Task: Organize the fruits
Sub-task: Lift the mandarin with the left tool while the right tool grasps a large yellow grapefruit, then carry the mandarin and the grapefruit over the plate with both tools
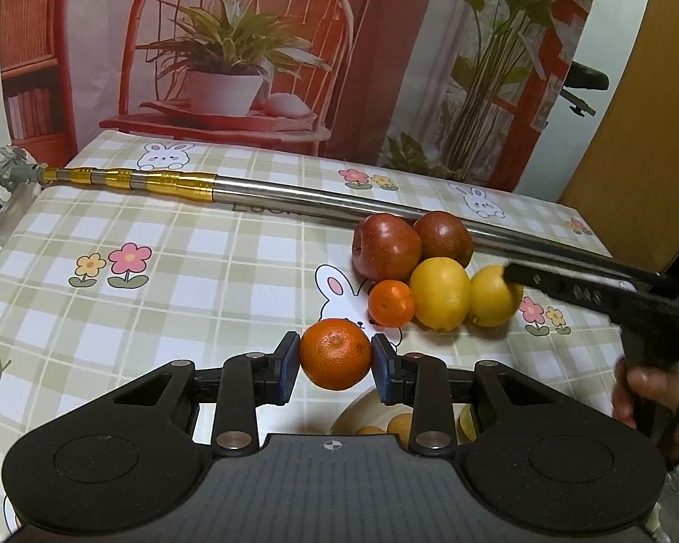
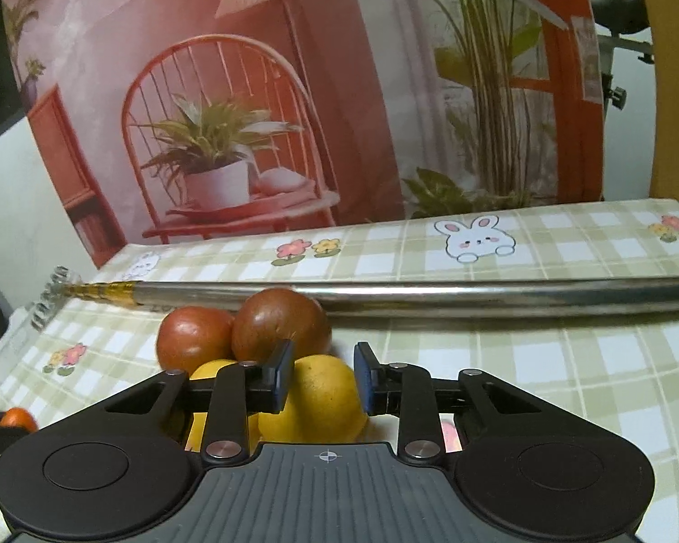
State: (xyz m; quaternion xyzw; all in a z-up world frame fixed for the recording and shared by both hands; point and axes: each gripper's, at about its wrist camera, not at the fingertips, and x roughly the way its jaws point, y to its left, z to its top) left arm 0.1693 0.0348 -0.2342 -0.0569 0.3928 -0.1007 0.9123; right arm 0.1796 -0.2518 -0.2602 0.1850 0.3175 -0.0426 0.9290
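My left gripper point(image 1: 335, 362) is shut on an orange point(image 1: 336, 354) and holds it above a pale plate point(image 1: 362, 402) that has a few small fruits on it. Ahead on the table lie two red apples point(image 1: 387, 247), a small orange point(image 1: 391, 303) and two lemons point(image 1: 440, 293). My right gripper point(image 2: 323, 382) is open around the right lemon point(image 2: 314, 402), its pads beside the lemon; whether they touch it I cannot tell. The apples point(image 2: 280, 328) sit just beyond it. The right gripper also shows in the left wrist view point(image 1: 520, 278), at that lemon.
A long steel telescopic pole point(image 1: 294, 197) with gold bands lies across the table behind the fruit, touching the apples. The checked tablecloth point(image 1: 181, 271) covers the table. A printed backdrop stands behind. The table's left edge is near the pole's head point(image 1: 0, 181).
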